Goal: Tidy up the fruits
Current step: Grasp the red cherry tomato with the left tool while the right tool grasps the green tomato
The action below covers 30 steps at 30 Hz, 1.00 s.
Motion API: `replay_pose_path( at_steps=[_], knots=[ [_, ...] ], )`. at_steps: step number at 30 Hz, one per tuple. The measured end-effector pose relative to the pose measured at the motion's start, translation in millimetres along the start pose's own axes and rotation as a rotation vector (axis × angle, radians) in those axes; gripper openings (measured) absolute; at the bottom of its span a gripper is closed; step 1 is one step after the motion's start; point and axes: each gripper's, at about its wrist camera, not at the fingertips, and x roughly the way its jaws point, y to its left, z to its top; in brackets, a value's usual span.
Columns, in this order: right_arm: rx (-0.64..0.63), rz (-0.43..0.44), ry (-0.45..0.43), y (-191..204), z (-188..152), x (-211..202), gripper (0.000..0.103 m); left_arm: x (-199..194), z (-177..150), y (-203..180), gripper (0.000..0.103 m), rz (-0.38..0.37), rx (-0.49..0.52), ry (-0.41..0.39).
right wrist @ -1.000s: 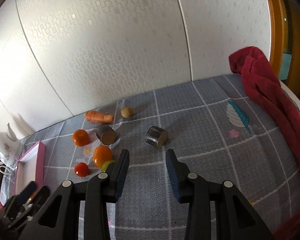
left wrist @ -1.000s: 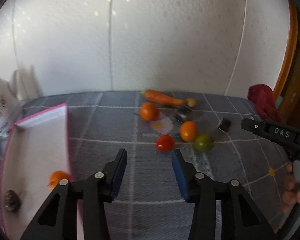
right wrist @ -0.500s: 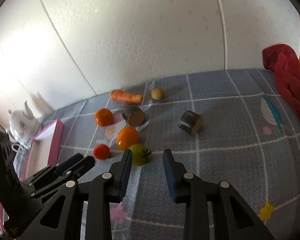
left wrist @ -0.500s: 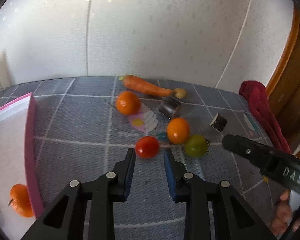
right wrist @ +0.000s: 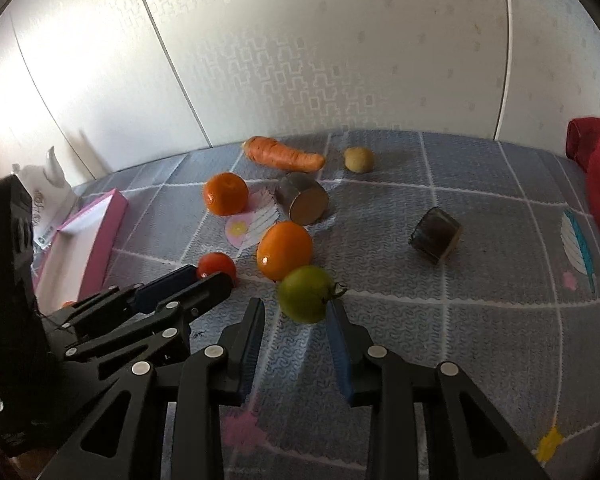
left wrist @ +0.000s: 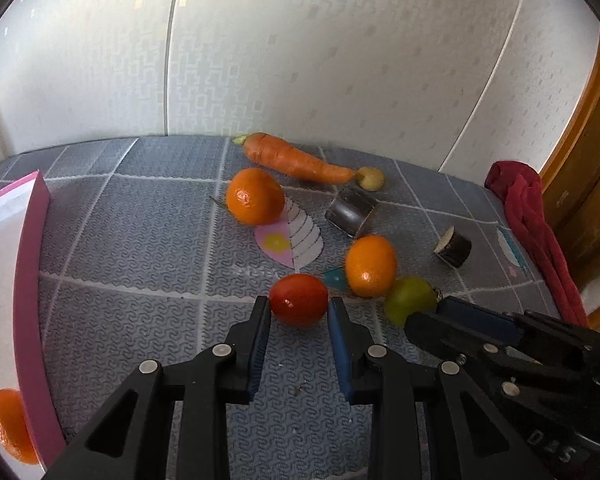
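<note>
I'm clamping left gripper (left wrist: 299,312) on red tomato (left wrist: 298,299), sitting on grey mat (left wrist: 140,248). Right gripper (right wrist: 294,314) is straddling green tomato (right wrist: 305,299); pad contact unclear. Pink tray (left wrist: 30,280) well left.

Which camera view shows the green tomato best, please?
The right wrist view: the green tomato sits whole and close, stem visible, between the right gripper's fingers. In the left wrist view, the tomato is partly hidden behind that gripper.
</note>
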Motion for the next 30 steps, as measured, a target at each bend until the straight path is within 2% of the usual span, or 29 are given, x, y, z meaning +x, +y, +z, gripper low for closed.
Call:
replay_pose_path(
  at_steps=[4,5,14,26,30],
  knots=[
    [0.008,-0.025,0.005,-3.0,1.9,6.2,0.032,2.2,0.3,-3.2,0.028,-0.001,0.016,-0.001],
    [0.005,-0.031,0.004,-3.1,1.8,7.5,0.032,1.5,-0.9,-2.7,0.027,0.037,0.011,-0.008],
    [-0.043,-0.062,-0.011,3.4,-1.2,10.5,0.030,-11.9,-12.8,5.8,0.027,0.062,-0.004,-0.023],
    [-0.033,-0.088,-0.021,0.6,-7.7,-3.7,0.030,-38.1,-16.5,11.8,0.027,0.100,-0.030,-0.055],
    [-0.040,-0.088,-0.050,5.4,-8.1,-10.6,0.030,-48.9,-15.7,9.5,0.027,0.110,-0.028,-0.079]
  ],
)
